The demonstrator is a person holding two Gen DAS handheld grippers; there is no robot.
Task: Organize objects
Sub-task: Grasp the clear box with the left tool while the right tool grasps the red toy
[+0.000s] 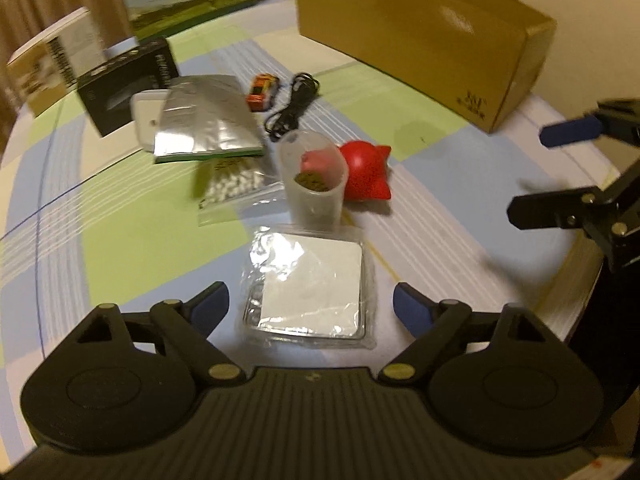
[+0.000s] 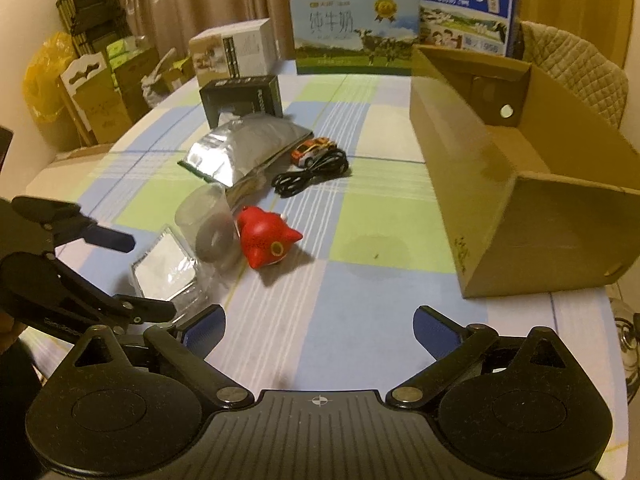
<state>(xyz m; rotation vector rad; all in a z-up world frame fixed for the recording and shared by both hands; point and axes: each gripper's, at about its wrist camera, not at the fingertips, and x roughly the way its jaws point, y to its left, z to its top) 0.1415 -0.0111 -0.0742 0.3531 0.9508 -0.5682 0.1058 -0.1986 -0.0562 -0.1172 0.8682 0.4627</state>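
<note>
My left gripper [image 1: 310, 306] is open, its fingers either side of a clear plastic packet with a white card [image 1: 310, 284] on the checked tablecloth. Behind it stand a translucent cup [image 1: 314, 178] and a red cat-shaped toy [image 1: 370, 170]. Further back lie a bag of white pellets [image 1: 236, 182], a silver foil pouch [image 1: 204, 118], an orange toy car [image 1: 262, 92] and a black cable [image 1: 294, 106]. My right gripper [image 2: 320, 322] is open and empty over bare cloth, in front of the red toy [image 2: 266, 240]. An open cardboard box [image 2: 520, 184] stands at right.
A black box [image 2: 240, 98], a white box [image 2: 234, 50] and two milk cartons [image 2: 354, 30] stand along the table's far side. The table edge [image 2: 60, 160] curves at left. The left gripper [image 2: 116, 276] shows in the right wrist view.
</note>
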